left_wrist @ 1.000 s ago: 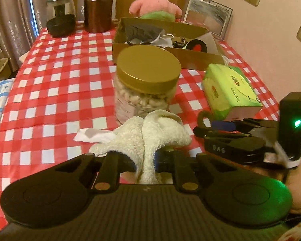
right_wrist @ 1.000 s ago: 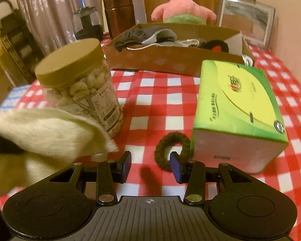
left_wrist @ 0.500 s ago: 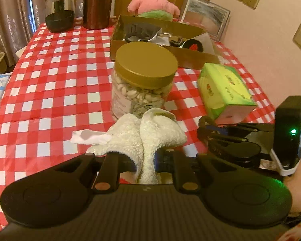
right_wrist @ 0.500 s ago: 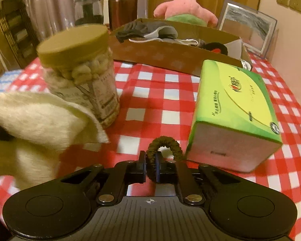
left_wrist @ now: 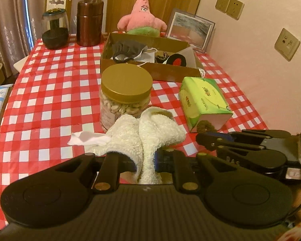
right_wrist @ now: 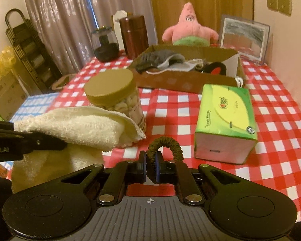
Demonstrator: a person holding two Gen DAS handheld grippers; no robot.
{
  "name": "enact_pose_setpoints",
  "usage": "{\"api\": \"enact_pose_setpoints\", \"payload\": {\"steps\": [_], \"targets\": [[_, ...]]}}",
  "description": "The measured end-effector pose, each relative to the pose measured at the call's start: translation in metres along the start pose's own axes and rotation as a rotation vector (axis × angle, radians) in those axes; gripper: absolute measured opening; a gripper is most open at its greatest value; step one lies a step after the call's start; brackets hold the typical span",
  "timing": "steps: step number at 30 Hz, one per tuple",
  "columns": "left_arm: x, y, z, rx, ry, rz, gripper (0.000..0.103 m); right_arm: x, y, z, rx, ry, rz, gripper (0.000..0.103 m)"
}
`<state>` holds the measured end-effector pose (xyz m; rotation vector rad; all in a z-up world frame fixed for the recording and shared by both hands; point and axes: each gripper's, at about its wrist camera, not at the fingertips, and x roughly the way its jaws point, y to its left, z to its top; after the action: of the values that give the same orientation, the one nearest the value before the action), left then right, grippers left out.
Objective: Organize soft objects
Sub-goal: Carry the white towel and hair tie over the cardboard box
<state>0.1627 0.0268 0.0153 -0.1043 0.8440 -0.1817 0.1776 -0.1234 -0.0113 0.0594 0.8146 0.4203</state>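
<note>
Left claw (left_wrist: 145, 160) pinches white towel (left_wrist: 150, 132); right claw (right_wrist: 150, 167), angled down, clamps scrunchie (right_wrist: 164, 146), apparently lifted.

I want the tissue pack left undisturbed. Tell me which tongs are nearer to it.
Right. The right tongs, shut on the hair tie, hang just beside the tissue pack's near end; the left tongs, gripping the towel, sit farther off, nearer the jar.

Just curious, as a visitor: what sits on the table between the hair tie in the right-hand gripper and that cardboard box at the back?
In the right wrist view, only bare checked tablecloth lies between the hair tie and the cardboard box.
</note>
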Motion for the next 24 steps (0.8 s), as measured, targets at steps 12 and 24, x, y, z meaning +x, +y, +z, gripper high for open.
{"api": "enact_pose_setpoints", "payload": {"steps": [12, 24], "targets": [[-0.022, -0.020, -0.001, 0.004, -0.033, -0.011, 0.013, -0.047, -0.009, 0.008, 0.011, -0.057, -0.006, 0.009], [-0.025, -0.027, 0.002, 0.002, -0.044, -0.029, 0.013, -0.064, -0.015, 0.008, 0.008, -0.048, -0.026, 0.009]]}}
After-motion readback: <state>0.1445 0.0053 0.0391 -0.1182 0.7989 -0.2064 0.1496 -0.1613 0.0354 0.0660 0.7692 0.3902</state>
